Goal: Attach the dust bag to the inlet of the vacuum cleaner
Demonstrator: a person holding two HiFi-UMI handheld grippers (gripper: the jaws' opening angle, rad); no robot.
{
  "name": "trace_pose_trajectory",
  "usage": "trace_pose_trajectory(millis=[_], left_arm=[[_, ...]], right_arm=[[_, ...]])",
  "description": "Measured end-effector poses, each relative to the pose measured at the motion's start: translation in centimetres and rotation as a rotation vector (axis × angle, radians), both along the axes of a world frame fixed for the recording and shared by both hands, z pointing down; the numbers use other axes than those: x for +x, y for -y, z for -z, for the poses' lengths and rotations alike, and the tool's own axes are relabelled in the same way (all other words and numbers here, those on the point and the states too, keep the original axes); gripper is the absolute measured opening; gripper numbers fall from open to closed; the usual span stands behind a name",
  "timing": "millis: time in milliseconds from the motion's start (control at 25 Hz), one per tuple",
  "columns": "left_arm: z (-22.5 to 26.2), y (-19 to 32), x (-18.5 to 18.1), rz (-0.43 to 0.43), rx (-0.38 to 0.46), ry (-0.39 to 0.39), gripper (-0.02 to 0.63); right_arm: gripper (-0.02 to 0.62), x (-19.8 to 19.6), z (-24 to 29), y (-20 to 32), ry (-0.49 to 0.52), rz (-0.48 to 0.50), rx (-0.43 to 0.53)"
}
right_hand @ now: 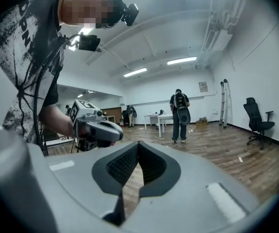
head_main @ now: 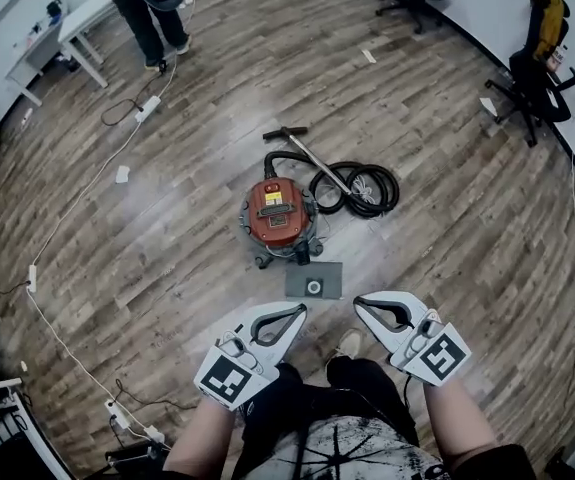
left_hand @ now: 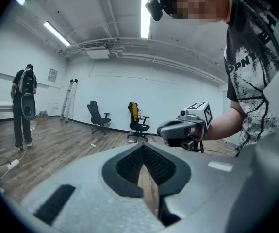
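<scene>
In the head view a red vacuum cleaner (head_main: 277,213) stands on the wood floor, with its black hose and metal wand (head_main: 352,183) coiled to its right. The dust bag (head_main: 314,280), a flat grey sheet with a round collar, lies on the floor just in front of it. My left gripper (head_main: 299,312) and right gripper (head_main: 359,302) hover side by side nearer to me than the bag, both shut with nothing in them. The left gripper view shows its own jaws (left_hand: 142,147) closed and the right gripper (left_hand: 183,127) beyond. The right gripper view shows closed jaws (right_hand: 138,144) and the left gripper (right_hand: 98,127).
A person (head_main: 147,3) stands at the far left by a white table (head_main: 77,23). White cables with power strips (head_main: 147,108) run across the floor on the left. Office chairs (head_main: 532,68) stand at the far right, and a ladder (left_hand: 69,98) leans on the wall.
</scene>
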State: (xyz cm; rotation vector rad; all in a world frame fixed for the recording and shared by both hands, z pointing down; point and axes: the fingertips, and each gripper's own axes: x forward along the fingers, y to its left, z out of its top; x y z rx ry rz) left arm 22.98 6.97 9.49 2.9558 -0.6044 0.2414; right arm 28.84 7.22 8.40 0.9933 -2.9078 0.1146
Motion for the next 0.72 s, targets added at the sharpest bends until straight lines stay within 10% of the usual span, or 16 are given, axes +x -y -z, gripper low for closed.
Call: trace_pose_trajectory(millis=[240,720], left_arm=[[-8.4,2.5,0.1,-0.066,-0.062,0.078,-0.002],[-37.6,6.7,0.3,-0.141,-0.052,0.118,-0.002]], right_arm=[[0.006,0.5,-15.4,0.5,-0.242,0.045,-0.203],[0.212,-2.4,-68.1,0.8,-0.743,0.164,-0.489]])
